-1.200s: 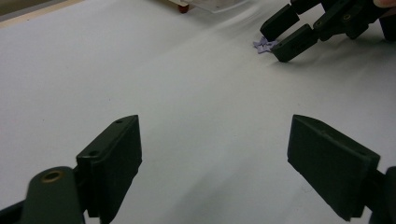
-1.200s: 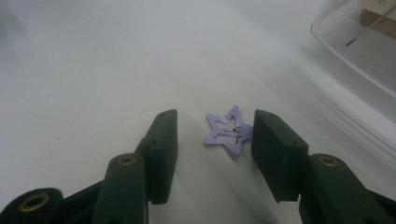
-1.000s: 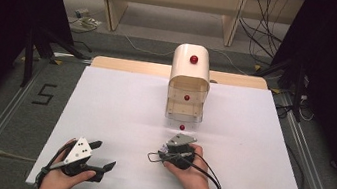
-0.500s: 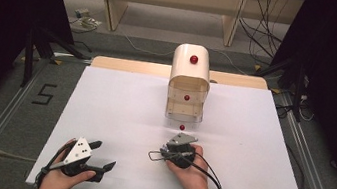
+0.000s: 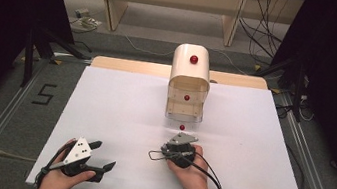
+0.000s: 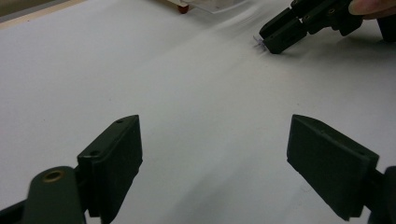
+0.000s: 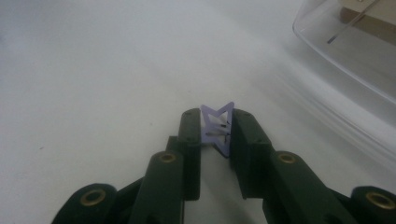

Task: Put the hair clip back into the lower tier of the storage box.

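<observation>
Nearest the person, the left gripper rests low on the white bench with its jaws wide apart and nothing between them. A little farther out, the right gripper has just been closing and its jaws now press on a small, thin purple cut-out piece, standing on edge between the pads just above the bench. Beyond it stands a cream cabinet with red knobs, its clear bottom drawer pulled out toward the gripper. The piece looks flimsy, so a harder squeeze could buckle it, and a tilted lift could let it slip free. The drawer's contents are cut off, and the piece's exact shape is hard to make out.
</observation>
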The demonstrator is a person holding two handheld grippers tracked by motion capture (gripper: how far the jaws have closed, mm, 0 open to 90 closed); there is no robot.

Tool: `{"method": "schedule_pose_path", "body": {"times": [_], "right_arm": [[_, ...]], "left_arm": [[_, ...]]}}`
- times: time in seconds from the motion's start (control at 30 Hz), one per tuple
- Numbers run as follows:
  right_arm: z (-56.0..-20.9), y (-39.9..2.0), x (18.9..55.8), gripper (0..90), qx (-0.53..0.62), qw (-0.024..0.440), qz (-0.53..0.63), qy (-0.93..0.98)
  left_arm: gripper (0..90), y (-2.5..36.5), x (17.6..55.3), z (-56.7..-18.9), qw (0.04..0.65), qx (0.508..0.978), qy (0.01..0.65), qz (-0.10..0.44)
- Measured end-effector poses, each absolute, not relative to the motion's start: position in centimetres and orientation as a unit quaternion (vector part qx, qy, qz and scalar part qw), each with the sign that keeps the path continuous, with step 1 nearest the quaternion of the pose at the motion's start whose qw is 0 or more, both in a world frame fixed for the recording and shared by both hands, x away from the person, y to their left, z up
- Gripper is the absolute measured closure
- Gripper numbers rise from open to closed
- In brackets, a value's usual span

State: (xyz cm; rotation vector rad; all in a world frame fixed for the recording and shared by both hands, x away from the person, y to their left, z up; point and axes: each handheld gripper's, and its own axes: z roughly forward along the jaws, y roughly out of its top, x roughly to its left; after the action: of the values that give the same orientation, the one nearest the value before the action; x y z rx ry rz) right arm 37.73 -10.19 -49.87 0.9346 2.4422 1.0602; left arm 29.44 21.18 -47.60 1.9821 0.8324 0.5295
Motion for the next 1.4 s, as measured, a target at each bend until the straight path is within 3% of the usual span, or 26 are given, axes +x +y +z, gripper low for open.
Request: {"method": "schedule_pose_path", "body": {"times": [0.2,0.27,0.83,1.4], "right_arm": [[-49.8,-10.3,37.8,75.9,0.322,0.160,0.371,0.856],[-49.7,-10.2,37.7,81.2,0.316,0.164,0.376,0.855],[-49.8,-9.8,37.7,81.8,0.312,0.168,0.373,0.857],[-48.8,-10.2,37.7,90.0,0.312,0.191,0.379,0.850]], "left_arm": [[18.0,21.2,29.4,-47.6,0.447,0.801,0.336,0.213],[18.2,21.2,29.4,-47.6,0.447,0.801,0.336,0.213],[18.4,21.2,29.4,-47.6,0.448,0.801,0.336,0.212],[18.6,21.2,29.4,-47.6,0.448,0.801,0.335,0.211]]}}
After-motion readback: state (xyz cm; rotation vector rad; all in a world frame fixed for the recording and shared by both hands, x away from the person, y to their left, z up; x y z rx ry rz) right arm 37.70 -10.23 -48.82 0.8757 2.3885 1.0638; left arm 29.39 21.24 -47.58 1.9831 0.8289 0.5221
